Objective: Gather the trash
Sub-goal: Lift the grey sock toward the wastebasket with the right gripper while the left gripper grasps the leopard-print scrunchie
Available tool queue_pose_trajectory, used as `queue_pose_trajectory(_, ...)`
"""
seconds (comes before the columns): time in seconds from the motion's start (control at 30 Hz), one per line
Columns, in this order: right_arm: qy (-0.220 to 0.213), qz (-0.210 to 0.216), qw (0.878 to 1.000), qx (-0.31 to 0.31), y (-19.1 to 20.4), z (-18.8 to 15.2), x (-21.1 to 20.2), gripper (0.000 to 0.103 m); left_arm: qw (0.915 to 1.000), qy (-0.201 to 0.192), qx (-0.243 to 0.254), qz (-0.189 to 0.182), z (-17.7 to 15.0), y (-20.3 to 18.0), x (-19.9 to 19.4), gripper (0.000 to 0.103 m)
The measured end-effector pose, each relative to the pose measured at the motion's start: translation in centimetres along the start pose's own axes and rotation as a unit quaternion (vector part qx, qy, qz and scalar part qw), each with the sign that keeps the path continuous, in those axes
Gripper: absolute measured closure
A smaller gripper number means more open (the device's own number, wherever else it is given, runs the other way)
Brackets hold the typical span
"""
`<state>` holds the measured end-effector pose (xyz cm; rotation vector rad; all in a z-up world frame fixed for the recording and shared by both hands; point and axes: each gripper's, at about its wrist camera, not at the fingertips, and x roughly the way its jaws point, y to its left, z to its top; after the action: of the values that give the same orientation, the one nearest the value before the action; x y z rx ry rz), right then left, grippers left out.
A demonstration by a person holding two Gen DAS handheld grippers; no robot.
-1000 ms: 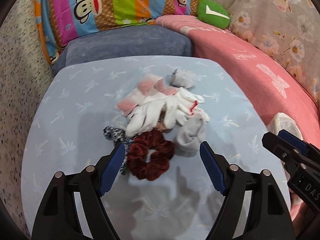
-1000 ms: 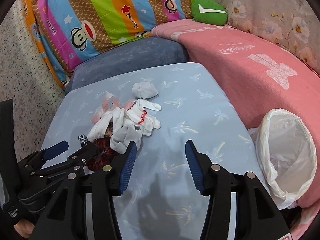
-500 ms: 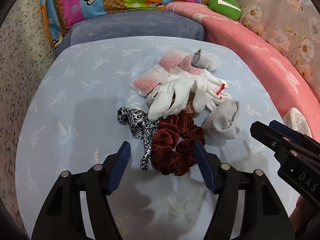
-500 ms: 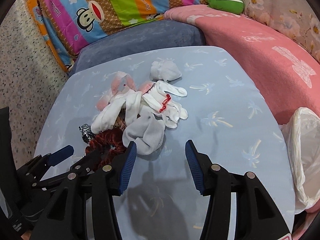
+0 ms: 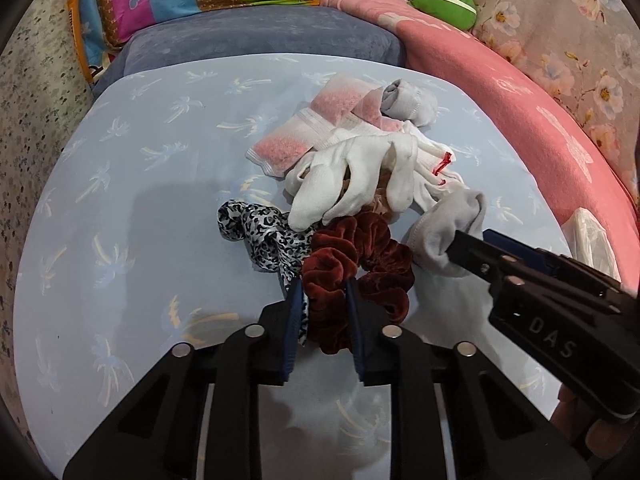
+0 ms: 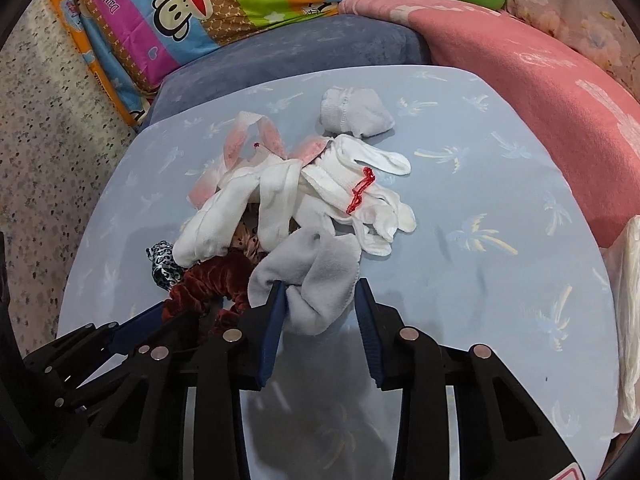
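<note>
Already your left gripper (image 5: pixel 323 292) has been closing and now pinches the near loop of the dark red velvet scrunchie (image 5: pixel 356 276), whose gathered fabric bulges between the blue pads; that looks like a deliberate bite on the nearest edge, so the ring can come away without dragging the leopard-print satin scrunchie (image 5: pixel 264 236) lying against it. Your right gripper (image 6: pixel 320 312) has also been closing. The crumpled pale grey sock (image 6: pixel 312 276) sits between its jaws, the left pad pressed into a fold while the right pad seems just clear of the cloth, so I would not call that a firm hold yet.

Both tools slant steeply down at the near edge of the heap, side by side, the right one reaching in from the right of the left camera's view.

Everything lies in one loose pile mid-way across the light blue palm-print tabletop (image 5: pixel 120 240): white knit gloves (image 5: pixel 352 176) draped over the centre, pink-and-white socks (image 5: pixel 320 128) behind them. The white plastic bag (image 6: pixel 624 320) waits off the table's right edge, against the pink blanket (image 6: pixel 540 92), probably where these go.
</note>
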<state>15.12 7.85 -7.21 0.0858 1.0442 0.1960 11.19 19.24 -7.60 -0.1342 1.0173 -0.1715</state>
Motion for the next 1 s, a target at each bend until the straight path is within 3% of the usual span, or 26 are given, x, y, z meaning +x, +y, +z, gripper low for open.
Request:
queue_pose_trajectory(0.13,0.0,0.004,1.0,-0.009,0.3,-0.1,-0.1,0.087,0.9999,-0.005,0.005,-0.011,0.0,-0.3,-0.5,0.091)
queue_pose_trajectory(0.23,-0.006,0.005,1.0,-0.01,0.4,-0.3,-0.9,0.09,0.9998,-0.012,0.008,-0.015,0.2,-0.8,-1.2,0.092)
queue_pose_trajectory(0.6,-0.063,0.017,0.998,0.012,-1.7,-0.3,-6.7,0.09,0.9974,-0.051,0.041,-0.032,1.2,-4.9,-4.8,0.093)
queue_pose_trajectory(1.0,-0.137,-0.008,0.989,0.057,-7.9,-0.8,-14.5,0.09,0.9884,-0.076,0.116,-0.062,1.7,-14.0,-6.7,0.093)
